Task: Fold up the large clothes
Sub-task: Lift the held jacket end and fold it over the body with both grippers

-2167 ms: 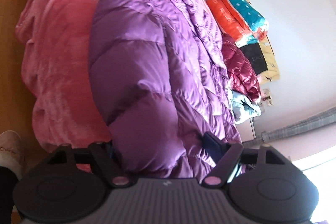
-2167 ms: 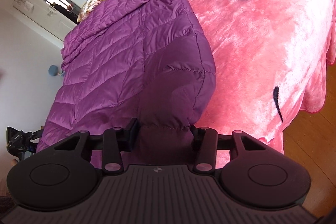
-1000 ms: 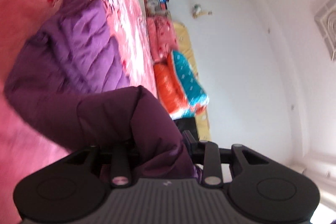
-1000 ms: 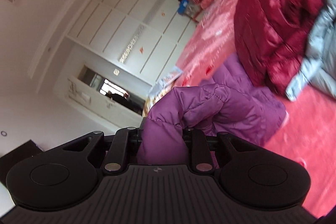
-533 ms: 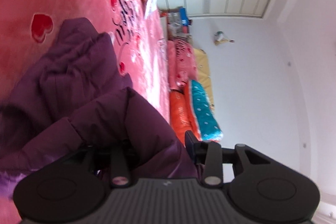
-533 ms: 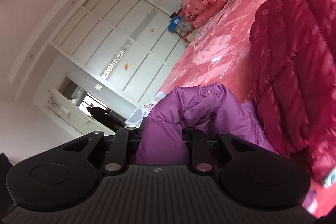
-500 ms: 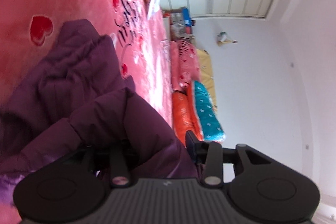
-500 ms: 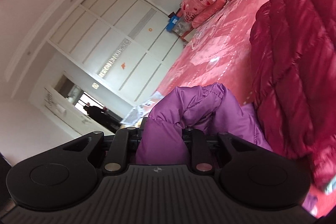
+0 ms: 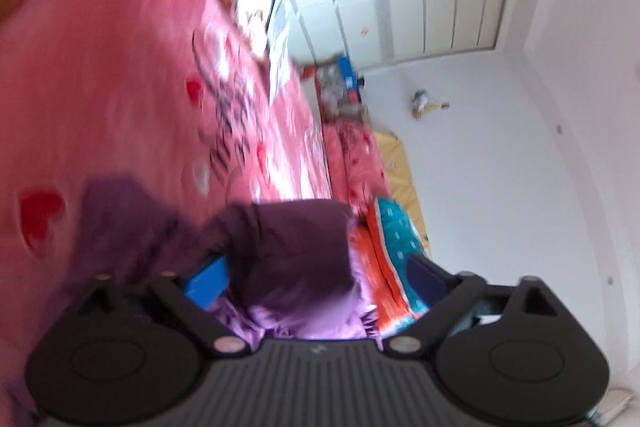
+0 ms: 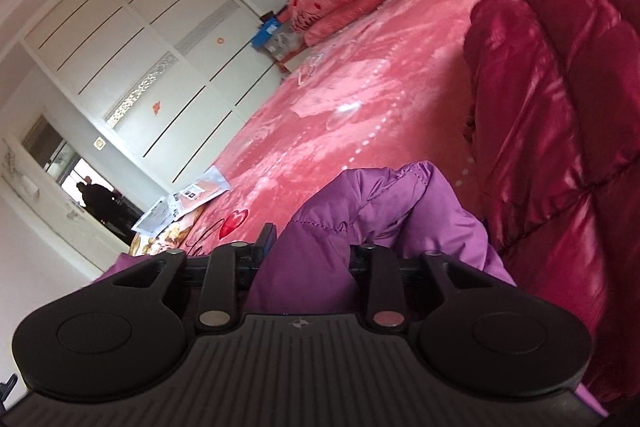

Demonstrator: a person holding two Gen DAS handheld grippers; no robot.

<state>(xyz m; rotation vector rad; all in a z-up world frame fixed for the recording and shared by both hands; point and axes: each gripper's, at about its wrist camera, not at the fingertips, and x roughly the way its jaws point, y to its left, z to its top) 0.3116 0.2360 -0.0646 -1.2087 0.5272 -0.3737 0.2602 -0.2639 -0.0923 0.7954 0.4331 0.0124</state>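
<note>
On a pink bed [image 10: 320, 123], the purple puffer jacket [image 10: 360, 227] lies bunched, fold unfinished. The left tool [image 9: 316, 277] has just spread wide, releasing it; the right tool [image 10: 308, 259], loosening, looks to be pinching a fold.

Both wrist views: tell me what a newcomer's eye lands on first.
The purple puffer jacket bunches right in front of both cameras, between the fingers of the right gripper and of the left gripper, whose jaws have just been opening wide. Behind it spreads the pink bedspread with red hearts. In the right wrist view a glossy maroon jacket fills the right side.
</note>
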